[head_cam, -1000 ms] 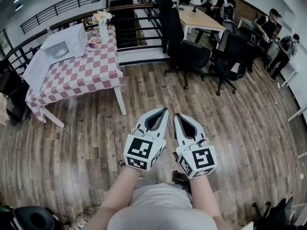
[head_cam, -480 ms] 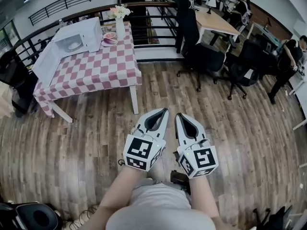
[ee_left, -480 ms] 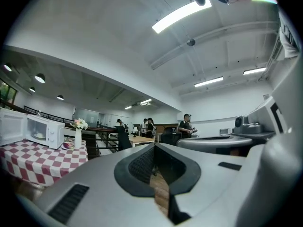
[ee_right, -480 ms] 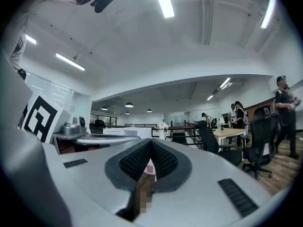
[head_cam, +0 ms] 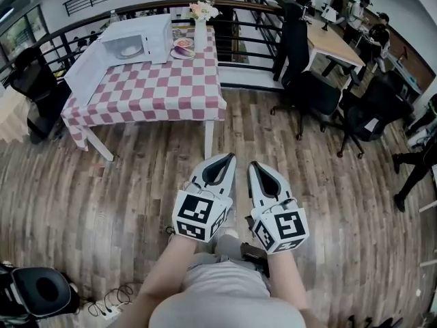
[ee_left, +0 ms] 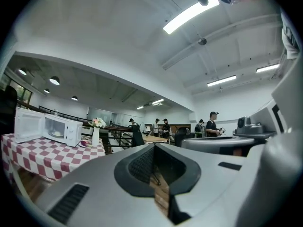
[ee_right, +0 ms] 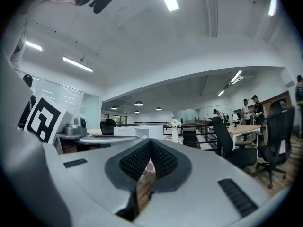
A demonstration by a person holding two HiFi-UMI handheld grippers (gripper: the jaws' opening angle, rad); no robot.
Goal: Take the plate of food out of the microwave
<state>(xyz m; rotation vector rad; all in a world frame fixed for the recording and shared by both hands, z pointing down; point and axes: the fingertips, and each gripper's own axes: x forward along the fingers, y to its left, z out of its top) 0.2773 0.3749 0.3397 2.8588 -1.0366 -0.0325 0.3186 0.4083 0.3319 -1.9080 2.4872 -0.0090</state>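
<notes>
A white microwave (head_cam: 136, 38) stands on a table with a red-and-white checked cloth (head_cam: 164, 91) far ahead, its door (head_cam: 87, 70) swung open to the left. A pale round dish (head_cam: 128, 50) shows inside it. Beside it on the cloth lies a plate of pinkish food (head_cam: 183, 46), next to a vase of flowers (head_cam: 200, 24). My left gripper (head_cam: 222, 160) and right gripper (head_cam: 255, 167) are held side by side over the wooden floor, well short of the table. Both are shut with nothing in them. The left gripper view shows the microwave (ee_left: 49, 129) and the vase (ee_left: 95, 135) at its left.
Black office chairs (head_cam: 311, 91) stand right of the table, with desks and several people behind them. A black railing (head_cam: 239, 36) runs behind the table. Another black chair (head_cam: 37, 80) is left of the table, and a black stool (head_cam: 41, 289) with cables lies at the bottom left.
The table with the microwave has shifted right and come nearer in the head view. Both grippers keep their place together in front of me, still shut.
</notes>
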